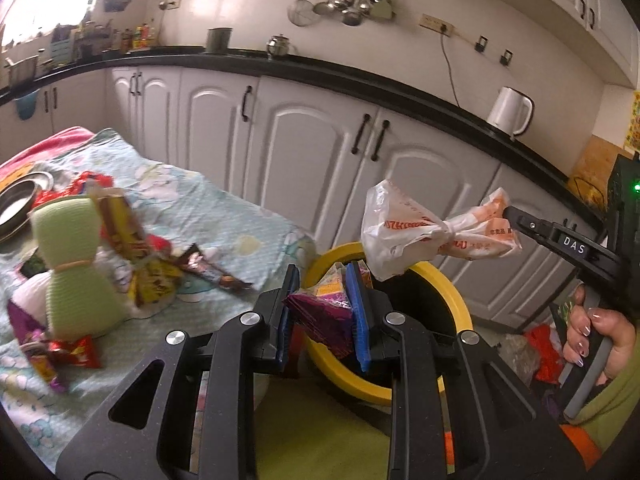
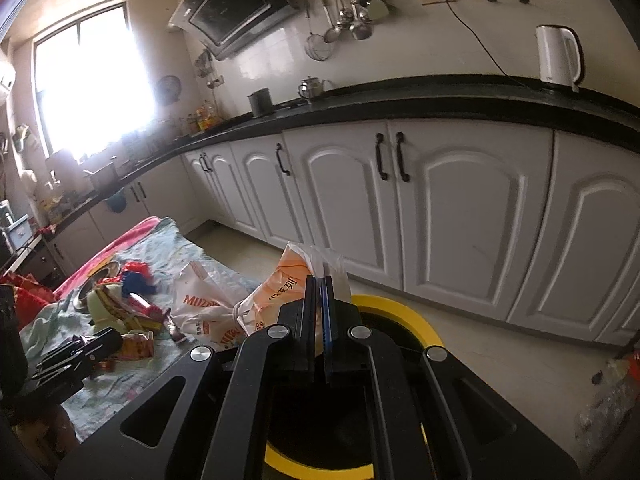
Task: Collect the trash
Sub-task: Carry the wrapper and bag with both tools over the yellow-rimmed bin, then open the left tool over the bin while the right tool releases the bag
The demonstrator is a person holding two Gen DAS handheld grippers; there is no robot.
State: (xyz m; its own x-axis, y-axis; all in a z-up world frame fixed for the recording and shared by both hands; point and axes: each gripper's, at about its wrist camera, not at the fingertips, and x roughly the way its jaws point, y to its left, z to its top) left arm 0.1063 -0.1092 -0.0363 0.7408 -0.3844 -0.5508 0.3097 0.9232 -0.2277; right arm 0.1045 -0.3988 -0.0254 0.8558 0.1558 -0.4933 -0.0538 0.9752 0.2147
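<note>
A bin with a yellow rim (image 1: pixel 448 280) stands on the floor beside the table; it also shows in the right wrist view (image 2: pixel 404 312). My left gripper (image 1: pixel 324 312) is shut on a purple snack wrapper (image 1: pixel 320 316) and holds it over the bin's near rim. My right gripper (image 1: pixel 508 214) is shut on a knotted white and orange plastic bag (image 1: pixel 404 228) and holds it above the bin. In the right wrist view the bag (image 2: pixel 256 300) hangs in front of the shut right gripper (image 2: pixel 318 292).
A table with a light blue cloth (image 1: pixel 224 216) holds several snack wrappers (image 1: pixel 152 276), a green bundle (image 1: pixel 76 264) and a steel bowl (image 1: pixel 16 204). White cabinets (image 1: pixel 312 148) under a black counter run behind. More trash (image 1: pixel 540 344) lies on the floor at right.
</note>
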